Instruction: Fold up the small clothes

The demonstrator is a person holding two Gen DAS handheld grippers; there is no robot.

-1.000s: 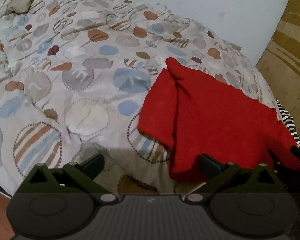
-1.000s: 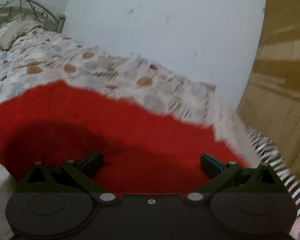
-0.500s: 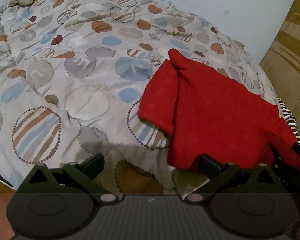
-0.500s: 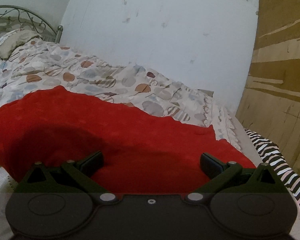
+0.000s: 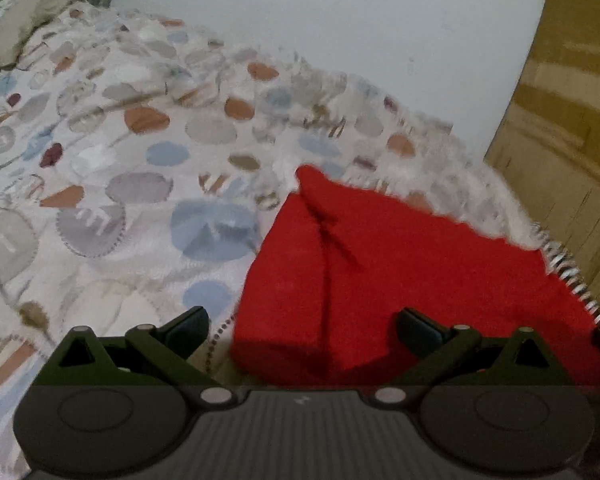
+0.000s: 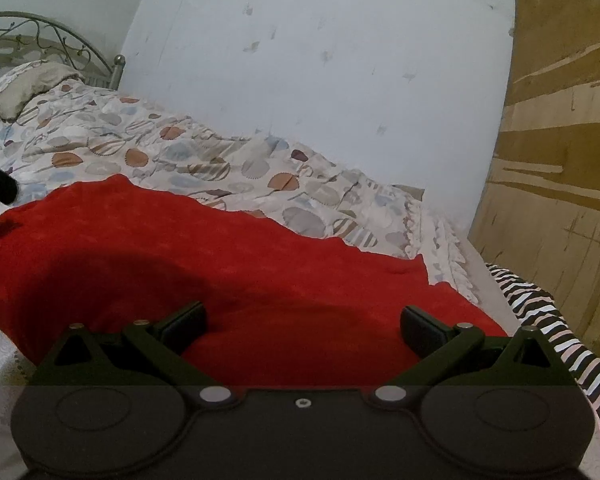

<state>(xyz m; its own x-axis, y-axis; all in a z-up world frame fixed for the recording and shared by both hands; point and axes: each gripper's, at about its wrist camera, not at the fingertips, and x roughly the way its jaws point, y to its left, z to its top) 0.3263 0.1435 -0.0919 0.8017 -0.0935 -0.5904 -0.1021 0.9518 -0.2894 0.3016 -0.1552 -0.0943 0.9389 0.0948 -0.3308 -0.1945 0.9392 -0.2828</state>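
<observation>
Both grippers sit with fingers spread wide and empty: my right gripper [image 6: 303, 326] hovers directly over the red garment [image 6: 220, 264] at twelve o'clock, nearer than my left gripper [image 5: 302, 326], whose view has it stretching from twelve toward two o'clock on the patterned bedspread [image 5: 140, 168].

The cloth [image 6: 236, 280] is plain bright red. Under it, the bedspread [image 5: 140, 168] is off-white with blue, grey, rust and striped round patches. Beside the cloth's right edge lies a garment [image 6: 540, 320] striped black, white and pale pink. The wall [image 6: 320, 60] is pale blue-white, the wooden panel [image 6: 560, 160] yellowish brown.
</observation>
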